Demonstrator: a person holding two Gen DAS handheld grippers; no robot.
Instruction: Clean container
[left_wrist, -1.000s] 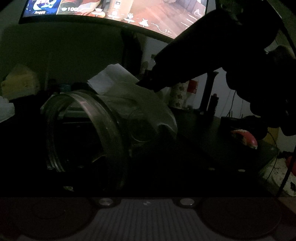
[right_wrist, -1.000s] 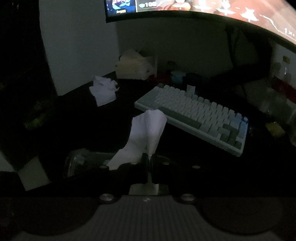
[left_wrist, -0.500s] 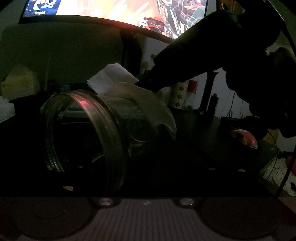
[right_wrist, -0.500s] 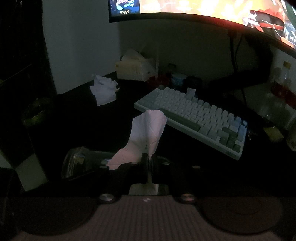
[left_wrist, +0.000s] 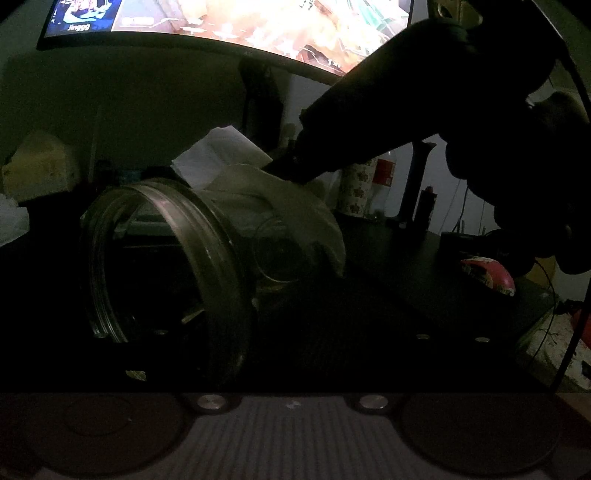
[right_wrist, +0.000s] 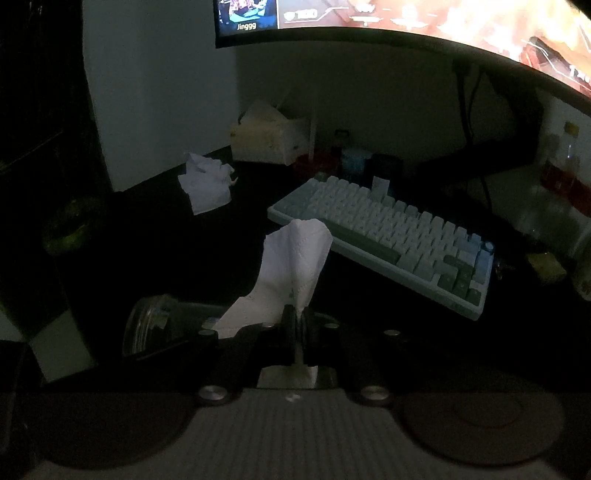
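A clear glass jar (left_wrist: 166, 266) lies on its side in the left wrist view, its wide mouth facing left. My left gripper (left_wrist: 258, 317) is very dark and appears shut on the jar. A white tissue (left_wrist: 258, 192) drapes over the jar's upper side. My right gripper (left_wrist: 295, 166) comes in from the upper right as a dark shape and pinches that tissue. In the right wrist view my right gripper (right_wrist: 297, 317) is shut on the tissue (right_wrist: 295, 258), which stands up above the fingertips. The jar (right_wrist: 155, 325) shows at the lower left there.
A pale keyboard (right_wrist: 388, 236) lies on the dark desk under a lit monitor (right_wrist: 406, 18). A crumpled tissue (right_wrist: 205, 188) and a tissue box (right_wrist: 266, 136) sit at the back left. A patterned cup (left_wrist: 354, 192) and a red-white round object (left_wrist: 487, 273) stand to the right.
The right gripper and its tissue have shifted only slightly over the jar. The jar stays held sideways. The picture on the monitor has changed.
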